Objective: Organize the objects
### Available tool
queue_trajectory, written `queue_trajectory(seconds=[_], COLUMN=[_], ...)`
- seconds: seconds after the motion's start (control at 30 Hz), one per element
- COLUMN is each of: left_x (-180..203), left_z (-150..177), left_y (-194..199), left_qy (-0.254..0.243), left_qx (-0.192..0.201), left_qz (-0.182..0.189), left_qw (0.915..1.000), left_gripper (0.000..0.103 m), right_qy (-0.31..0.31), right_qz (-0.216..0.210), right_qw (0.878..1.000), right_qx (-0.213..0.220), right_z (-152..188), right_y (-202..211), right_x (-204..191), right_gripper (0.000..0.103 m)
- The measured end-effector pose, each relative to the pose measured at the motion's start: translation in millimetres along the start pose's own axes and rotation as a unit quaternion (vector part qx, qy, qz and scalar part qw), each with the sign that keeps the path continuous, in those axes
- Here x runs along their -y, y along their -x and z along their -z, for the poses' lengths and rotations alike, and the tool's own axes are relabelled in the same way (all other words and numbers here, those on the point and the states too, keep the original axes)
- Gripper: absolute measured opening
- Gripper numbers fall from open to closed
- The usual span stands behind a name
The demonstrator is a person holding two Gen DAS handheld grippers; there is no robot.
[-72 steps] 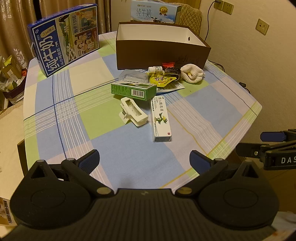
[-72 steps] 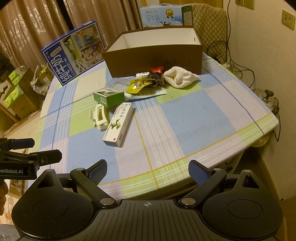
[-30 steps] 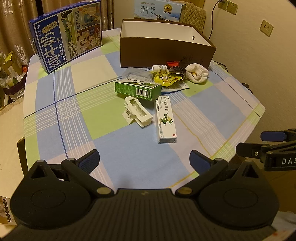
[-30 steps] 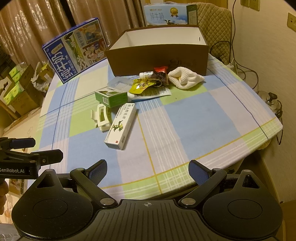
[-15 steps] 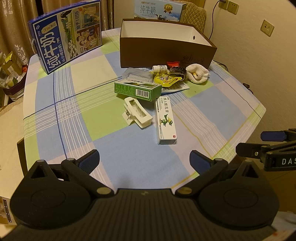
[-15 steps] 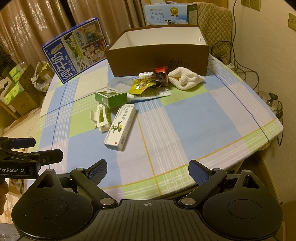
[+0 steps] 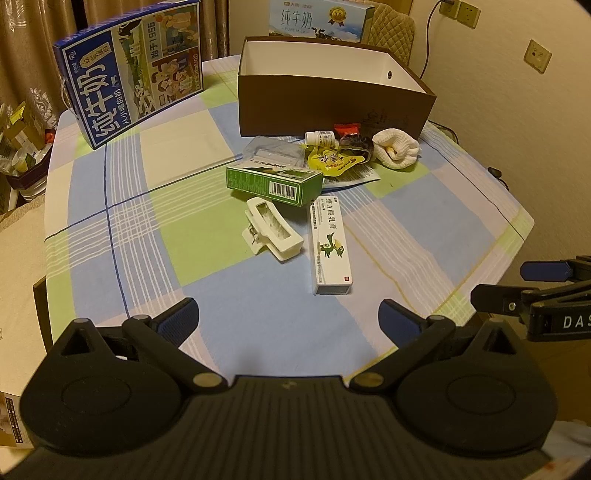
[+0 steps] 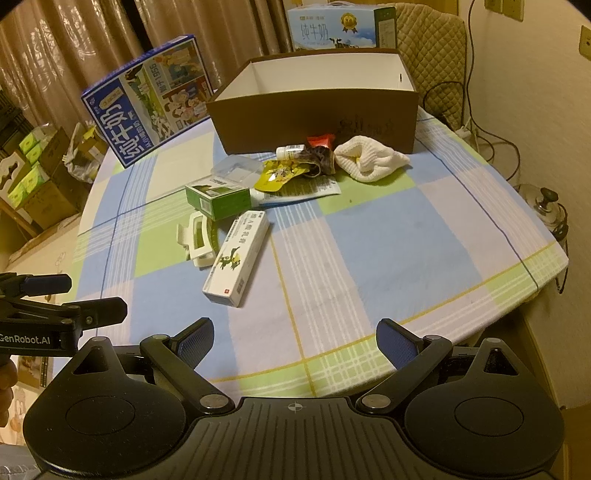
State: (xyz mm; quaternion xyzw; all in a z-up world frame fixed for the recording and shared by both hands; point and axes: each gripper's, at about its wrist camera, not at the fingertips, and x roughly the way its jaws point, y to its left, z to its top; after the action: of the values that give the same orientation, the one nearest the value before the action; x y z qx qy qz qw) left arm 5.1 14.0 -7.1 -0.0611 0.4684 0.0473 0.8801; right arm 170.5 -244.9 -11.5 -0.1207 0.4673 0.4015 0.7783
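A brown open box [image 7: 332,99] [image 8: 314,110] with a white inside stands at the back of the checked table. In front of it lie a green carton [image 7: 273,181] [image 8: 218,199], a cream hair claw [image 7: 271,229] [image 8: 199,240], a white ointment box [image 7: 330,247] [image 8: 238,254], a yellow pouch [image 7: 332,158], a small white bottle [image 7: 320,137], a clear plastic case [image 7: 273,147] and a white rolled cloth [image 7: 396,148] [image 8: 369,158]. My left gripper [image 7: 288,319] is open above the near table edge. My right gripper [image 8: 295,341] is open too, at the near edge.
A blue milk carton [image 7: 129,70] leans at the back left and a pale blue one [image 7: 317,18] stands behind the brown box. A padded chair [image 8: 428,40] and cables are by the right wall. Cardboard boxes [image 8: 37,177] lie on the floor at left.
Both grippers have drifted slightly forward toward the table, so the objects look a little nearer. Nothing on the table has moved and both stay open.
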Motion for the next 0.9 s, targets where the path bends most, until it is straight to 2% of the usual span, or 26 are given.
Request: queue_trajectory(seconds=[0.4, 0.9], left_x=[10, 19], left_z=[-15, -42], left_y=[-9, -39], left_qy=[0.011, 0.033], left_qx=[-0.005, -0.021], left_qz=[-0.012, -0.02], left_qw=[0.9999, 0.999], left_gripper=[0.102, 0.102], right_qy=[0.0, -0.001], right_qz=[-0.004, -0.008], right_qw=[1.0, 1.0], right_qx=[-0.005, -0.011], right_z=[-13, -37], right_y=[-6, -18], right_x=[12, 38], right_gripper=[0.093, 0.093])
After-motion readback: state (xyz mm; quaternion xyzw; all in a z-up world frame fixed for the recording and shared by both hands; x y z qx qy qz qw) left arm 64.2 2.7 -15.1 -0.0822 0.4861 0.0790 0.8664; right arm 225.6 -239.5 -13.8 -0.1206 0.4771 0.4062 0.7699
